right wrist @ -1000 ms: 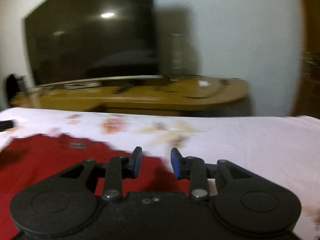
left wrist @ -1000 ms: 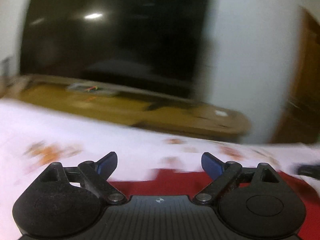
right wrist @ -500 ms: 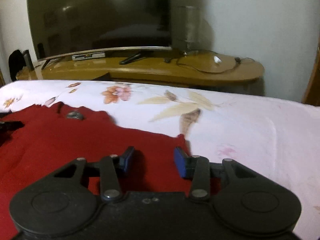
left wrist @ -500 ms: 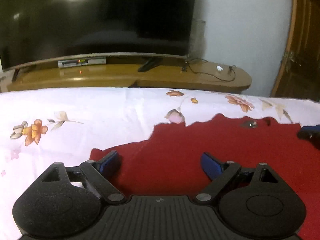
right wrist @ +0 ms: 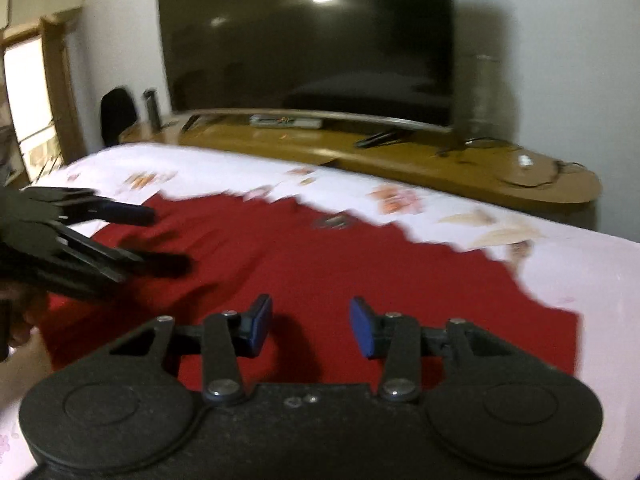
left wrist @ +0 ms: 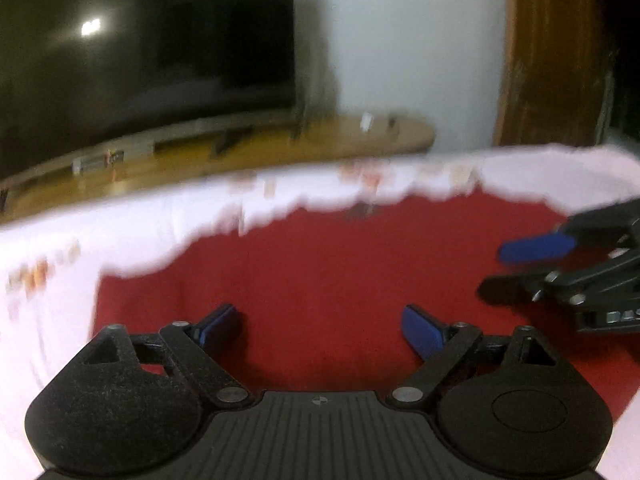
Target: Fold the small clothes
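Observation:
A red garment point(left wrist: 340, 264) lies spread flat on a white flowered bedsheet point(left wrist: 132, 232). My left gripper point(left wrist: 320, 316) hangs low over its near part, jaws wide open with only red cloth showing beneath them. In the right wrist view, the right gripper point(right wrist: 311, 312) stands partly open over the garment point(right wrist: 320, 264), with nothing between its blue pads. Each gripper shows in the other's view: the right gripper point(left wrist: 500, 272) comes in from the right, and the left gripper point(right wrist: 168, 240) from the left. A small grey emblem point(right wrist: 334, 222) sits near the garment's far edge.
Beyond the bed's far edge stands a long wooden TV stand point(right wrist: 400, 160) with a large dark television point(right wrist: 304, 40), a set-top box and cables. A wooden door point(left wrist: 552, 52) is at the right. The bedsheet point(right wrist: 580, 264) stretches to the right of the garment.
Both grippers have swung and moved in over the red garment, so each now shows in the other's view. The right gripper's jaws stand wider than before. The left gripper's jaws stay wide.

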A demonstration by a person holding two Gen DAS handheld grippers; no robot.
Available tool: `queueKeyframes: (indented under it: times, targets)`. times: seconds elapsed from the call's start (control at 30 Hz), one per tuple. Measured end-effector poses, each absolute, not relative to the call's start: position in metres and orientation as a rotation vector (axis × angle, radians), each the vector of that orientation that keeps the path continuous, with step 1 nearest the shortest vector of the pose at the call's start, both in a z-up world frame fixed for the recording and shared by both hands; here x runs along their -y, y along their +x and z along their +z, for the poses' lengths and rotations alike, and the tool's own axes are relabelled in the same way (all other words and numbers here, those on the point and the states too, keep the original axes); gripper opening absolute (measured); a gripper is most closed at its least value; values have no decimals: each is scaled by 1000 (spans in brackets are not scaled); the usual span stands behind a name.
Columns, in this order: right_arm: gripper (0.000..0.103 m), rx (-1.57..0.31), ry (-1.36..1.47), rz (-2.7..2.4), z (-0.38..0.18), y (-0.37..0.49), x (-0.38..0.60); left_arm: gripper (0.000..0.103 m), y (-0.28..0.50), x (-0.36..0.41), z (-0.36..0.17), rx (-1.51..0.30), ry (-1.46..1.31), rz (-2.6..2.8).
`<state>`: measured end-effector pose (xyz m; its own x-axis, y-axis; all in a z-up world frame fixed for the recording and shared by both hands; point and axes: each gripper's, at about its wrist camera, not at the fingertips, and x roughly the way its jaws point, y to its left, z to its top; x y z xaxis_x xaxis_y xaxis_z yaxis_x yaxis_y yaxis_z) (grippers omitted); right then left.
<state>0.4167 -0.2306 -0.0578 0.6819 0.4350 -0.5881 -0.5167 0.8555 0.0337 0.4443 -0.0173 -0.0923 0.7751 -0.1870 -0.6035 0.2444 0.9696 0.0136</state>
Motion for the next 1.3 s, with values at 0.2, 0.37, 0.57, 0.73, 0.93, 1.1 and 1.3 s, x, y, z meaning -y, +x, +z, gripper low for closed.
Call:
queueKeyframes:
  times: [0.2, 0.37, 0.57, 0.73, 0.93, 1.1, 1.3]
  targets:
    - [46, -662, -168, 481, -72, 427, 234, 89, 433, 14, -95, -614, 68, -223]
    - [48, -657, -180, 483, -75, 424, 238, 89, 434, 14, -97, -610, 69, -219]
    - [49, -651, -183, 475, -76, 421, 236, 89, 439, 14, -97, -612, 70, -218]
    - [46, -669, -194, 399, -69, 425, 261, 89, 425, -29, -96, -610, 29, -159]
    - [47, -668, -185, 339, -69, 421, 299, 89, 423, -45, -92, -631, 5, -115]
    - [49, -623, -132, 345, -45, 396, 288, 89, 389, -28, -72, -584, -15, -169]
    - [45, -649, -141, 500, -53, 349, 235, 89, 370, 3, -85, -631, -51, -206]
